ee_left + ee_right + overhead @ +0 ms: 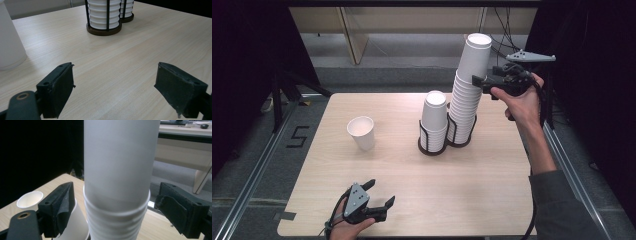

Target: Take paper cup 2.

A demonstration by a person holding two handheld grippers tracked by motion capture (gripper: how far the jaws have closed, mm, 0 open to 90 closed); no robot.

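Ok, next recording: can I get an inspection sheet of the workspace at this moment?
Surface: pale wooden table, bare apart from the cups.
Job's things: tall cup stack and short cup stack, each in a black wire holder; a single cup upright at the left.
Clutter: nothing seen.
Tools: left tool open, low over the near edge, nothing between the jaws; right tool open, jaws either side of the tall stack's upper part.
Cables: black cable trails along the right forearm.
Surroundings: grey floor with a "5" marking, wooden furniture behind.
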